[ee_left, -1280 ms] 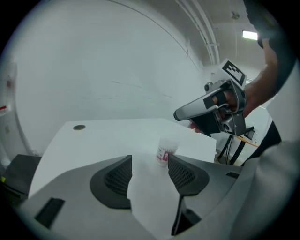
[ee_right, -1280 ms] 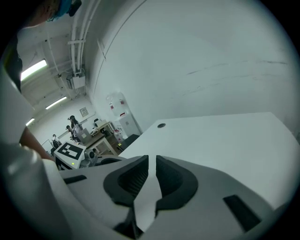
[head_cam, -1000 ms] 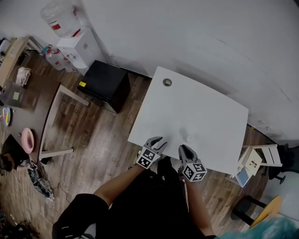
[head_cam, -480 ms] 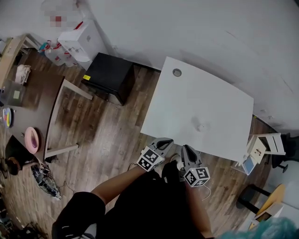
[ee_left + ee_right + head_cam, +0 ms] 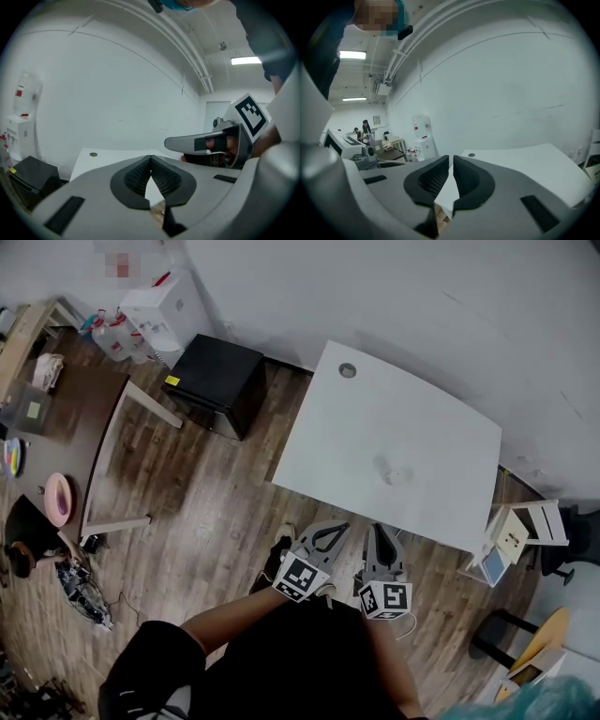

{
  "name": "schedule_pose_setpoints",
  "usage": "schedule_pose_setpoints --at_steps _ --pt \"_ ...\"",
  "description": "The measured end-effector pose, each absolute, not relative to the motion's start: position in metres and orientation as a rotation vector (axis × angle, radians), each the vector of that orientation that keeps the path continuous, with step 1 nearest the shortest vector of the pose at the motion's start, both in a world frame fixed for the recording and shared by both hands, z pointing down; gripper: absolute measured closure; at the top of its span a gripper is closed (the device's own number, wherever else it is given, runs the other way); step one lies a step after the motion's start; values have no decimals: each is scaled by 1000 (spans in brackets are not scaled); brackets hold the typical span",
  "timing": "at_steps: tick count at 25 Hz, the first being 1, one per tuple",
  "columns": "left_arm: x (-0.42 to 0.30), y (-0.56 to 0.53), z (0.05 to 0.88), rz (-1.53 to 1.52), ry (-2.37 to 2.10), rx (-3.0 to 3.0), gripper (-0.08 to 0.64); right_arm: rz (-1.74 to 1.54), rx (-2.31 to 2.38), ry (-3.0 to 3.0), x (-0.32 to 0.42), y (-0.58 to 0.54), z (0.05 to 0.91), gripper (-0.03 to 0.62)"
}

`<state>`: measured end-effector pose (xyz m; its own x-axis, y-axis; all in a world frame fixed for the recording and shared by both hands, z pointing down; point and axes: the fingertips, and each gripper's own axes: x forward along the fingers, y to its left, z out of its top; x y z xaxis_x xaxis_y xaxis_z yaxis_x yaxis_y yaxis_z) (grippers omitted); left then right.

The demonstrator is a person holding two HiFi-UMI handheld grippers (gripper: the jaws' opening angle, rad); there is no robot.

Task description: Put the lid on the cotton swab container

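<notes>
- Container (image 5: 396, 474): a small pale item on the white table (image 5: 441, 418), toward its near edge; too small to tell whether the lid is on.
- Left gripper (image 5: 336, 526): jaws clenched together, nothing between them; it hangs over the wood floor (image 5: 216, 512), clear of the table.
- Right gripper (image 5: 375, 527): jaws closed to a thin slit, nothing grasped; it sits just beside the left gripper, at its 3 o'clock.
- Container lies at 1 o'clock from both grippers, apart from them.
- Black cabinet (image 5: 216, 381) stands at the table's 9 o'clock.
</notes>
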<state>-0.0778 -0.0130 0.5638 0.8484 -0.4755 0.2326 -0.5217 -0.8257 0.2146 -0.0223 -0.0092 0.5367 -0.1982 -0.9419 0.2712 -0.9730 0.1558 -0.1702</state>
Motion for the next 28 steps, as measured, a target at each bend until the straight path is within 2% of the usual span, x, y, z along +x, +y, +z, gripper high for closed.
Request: schedule_pose_setpoints --at_steps 6,14,28 --pt "-46 50 552 258 -840 2716 548 517 1933 -2346 1 68 533 554" --pt "3 169 538 217 -997 2724 548 378 1926 -2343 34 173 522 554" --pt "-11 227 482 115 -1141 2794 548 183 1931 -2348 23 236 478 555"
